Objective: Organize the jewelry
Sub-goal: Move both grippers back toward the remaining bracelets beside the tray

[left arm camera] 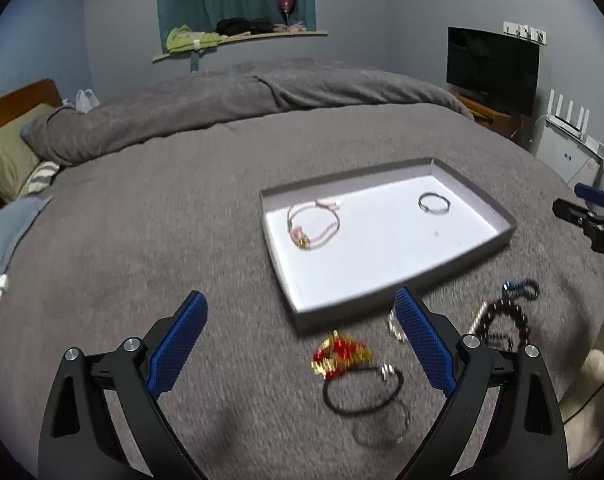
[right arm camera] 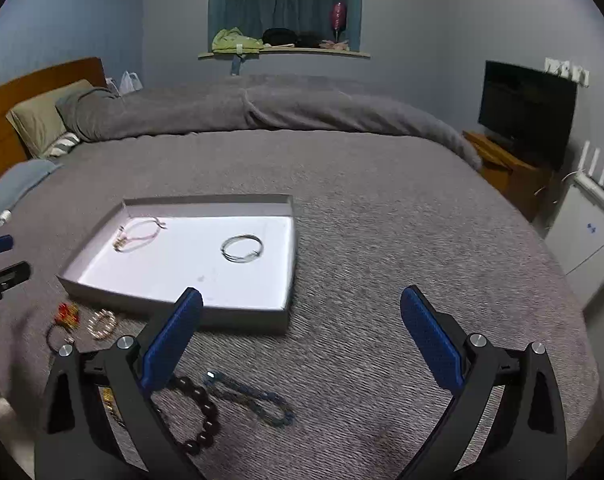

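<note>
Sorting is judged to be partly done: two pieces are already laid inside the shallow grey cardboard tray with the white floor (left arm camera: 478, 196), a pink cord bracelet with gold beads (left arm camera: 312, 226) and a thin silver wire bangle (left arm camera: 433, 203), both well beyond the jaws of either tool. The left gripper (left arm camera: 302, 344) is held with its jaws spread wide and nothing is gripped; between and just ahead of them, on the grey bed cover (left arm camera: 142, 240), a red-and-gold beaded piece (left arm camera: 341, 354), a black cord bracelet (left arm camera: 362, 394) and a thin dull ring-shaped bracelet (left arm camera: 380, 428) are seen, still outside the tray. The right gripper (right arm camera: 302, 340) is likewise held wide open and empty; below its left jaw a dark brown round-bead bracelet (right arm camera: 202, 416) and a blue beaded strand (right arm camera: 254, 400) are left on the cover. A pale gold beaded bracelet (right arm camera: 102, 323) is also seen near the tray's near edge. Most pieces are judged still to be moved.
</note>
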{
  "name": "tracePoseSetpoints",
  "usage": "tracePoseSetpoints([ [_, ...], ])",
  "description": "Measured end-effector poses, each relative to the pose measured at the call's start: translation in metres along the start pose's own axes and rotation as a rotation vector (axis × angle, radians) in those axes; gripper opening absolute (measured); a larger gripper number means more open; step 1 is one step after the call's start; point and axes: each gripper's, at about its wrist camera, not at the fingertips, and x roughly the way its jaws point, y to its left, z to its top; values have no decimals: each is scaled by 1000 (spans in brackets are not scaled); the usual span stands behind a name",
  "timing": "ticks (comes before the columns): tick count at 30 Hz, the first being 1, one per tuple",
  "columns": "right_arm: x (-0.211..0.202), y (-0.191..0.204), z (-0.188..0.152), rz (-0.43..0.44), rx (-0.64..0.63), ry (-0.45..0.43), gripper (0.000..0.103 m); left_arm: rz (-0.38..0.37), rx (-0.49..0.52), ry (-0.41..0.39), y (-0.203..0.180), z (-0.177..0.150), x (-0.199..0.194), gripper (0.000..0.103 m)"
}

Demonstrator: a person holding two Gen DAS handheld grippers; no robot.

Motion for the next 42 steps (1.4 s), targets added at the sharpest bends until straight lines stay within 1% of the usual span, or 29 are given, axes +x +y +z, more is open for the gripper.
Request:
tracePoseSetpoints([
  [4, -6, 2, -14, 15, -25, -34, 98, -3, 0, 1, -2, -18, -4, 95],
  [7, -4, 3, -26, 39, -28, -13, 98, 29, 13, -8, -8, -34, -5, 96],
  [10, -2, 1, -40, 56, -19, 17, 98, 36, 43, 5, -16, -50, -2, 96],
  [12, 1, 0, -47, 73, -18, 48, 98, 13, 49, 28, -20, -58, 2, 96],
  [14, 3, -1, -55, 95, -13, 79, 98, -16, 33, 48, -22, -66, 5, 96],
  [17, 5, -2, -67, 108, -14, 115, 98, -33, 14, 65, -24, -74, 9, 96],
  [21, 1, -1, -81, 159, -13, 115, 98, -49, 3, 82, -27, -85, 11, 96],
  [23, 0, 1, -85, 157, -28, 113, 98, -56, 7, 85, -30, -89, 12, 96],
  [26, -3, 9, -94, 147, -66, 110, 98, -45, 28, 85, -37, -96, 14, 96],
  [31, 0, 17, -101, 141, -91, 128, 98, -43, 52, 87, -46, -101, 16, 96],
  [42, 13, 5, -97, 88, -57, 150, 97, -46, 27, 87, -47, -103, 17, 96],
])
